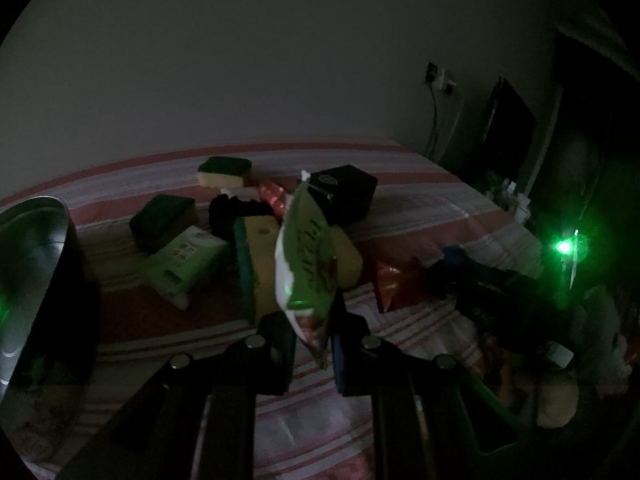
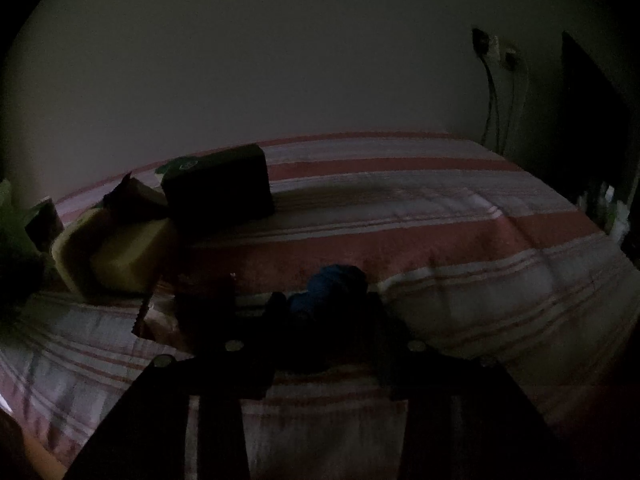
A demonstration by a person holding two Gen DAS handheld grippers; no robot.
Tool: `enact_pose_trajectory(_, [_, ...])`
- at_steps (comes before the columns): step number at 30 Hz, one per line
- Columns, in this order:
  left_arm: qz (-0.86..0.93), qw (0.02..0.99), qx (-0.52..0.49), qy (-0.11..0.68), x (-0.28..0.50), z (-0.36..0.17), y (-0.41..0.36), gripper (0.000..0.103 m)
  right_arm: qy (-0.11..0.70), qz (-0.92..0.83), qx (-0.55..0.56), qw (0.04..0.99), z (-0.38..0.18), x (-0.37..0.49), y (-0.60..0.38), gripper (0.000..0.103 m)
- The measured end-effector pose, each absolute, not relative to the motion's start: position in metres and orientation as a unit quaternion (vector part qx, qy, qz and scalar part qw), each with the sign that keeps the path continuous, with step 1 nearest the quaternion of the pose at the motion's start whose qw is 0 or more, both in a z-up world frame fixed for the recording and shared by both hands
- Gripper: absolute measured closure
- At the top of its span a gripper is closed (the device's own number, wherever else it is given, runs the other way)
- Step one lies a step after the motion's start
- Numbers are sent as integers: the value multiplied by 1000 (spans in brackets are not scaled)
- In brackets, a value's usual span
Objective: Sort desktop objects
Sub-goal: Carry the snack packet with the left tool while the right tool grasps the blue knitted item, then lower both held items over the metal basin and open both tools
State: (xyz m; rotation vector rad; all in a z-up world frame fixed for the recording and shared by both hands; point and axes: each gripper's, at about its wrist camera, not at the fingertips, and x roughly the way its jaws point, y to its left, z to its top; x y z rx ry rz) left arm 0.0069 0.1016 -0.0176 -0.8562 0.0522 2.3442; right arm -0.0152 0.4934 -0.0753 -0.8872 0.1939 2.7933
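The scene is dim. My left gripper [image 1: 314, 320] is shut on the lower end of a green and white snack packet [image 1: 306, 256], which stands up above a striped red and white cloth [image 1: 420, 208]. In the right wrist view my right gripper [image 2: 326, 304] has a blue cloth bundle [image 2: 332, 284] filling the gap between its dark fingers, and the pads seem to press on it. That bundle [image 1: 454, 254] also shows in the left wrist view, to the right of the pile.
A pile lies mid-cloth: a yellow sponge [image 1: 260, 264], a green tissue pack [image 1: 184, 260], a dark green sponge [image 1: 160, 216], another sponge [image 1: 224, 170], a black box [image 1: 344, 192] and an orange packet [image 1: 396, 284]. A metal container [image 1: 32, 264] stands at the left. A wall rises behind.
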Motion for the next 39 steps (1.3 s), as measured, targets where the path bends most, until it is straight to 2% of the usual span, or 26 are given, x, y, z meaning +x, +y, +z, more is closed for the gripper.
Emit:
enact_pose_trajectory(4, [894,315,-319,12,7,-14,92,90,85,950,-281,102,-56,-2,495,62])
enact_pose_trajectory(13, [911,277,-304,12,9,-7,66,90,48,970,-234,48,-17,7,436,62])
enact_pose_trajectory(26, [939,196,-283,-4,18,1,5,90,24,973,-217,-75,2,-11,337,62])
enact_pose_trajectory(39, [956,119,-267,-31,14,8,-45,90,7,968,-195,-156,19,-21,269,62])
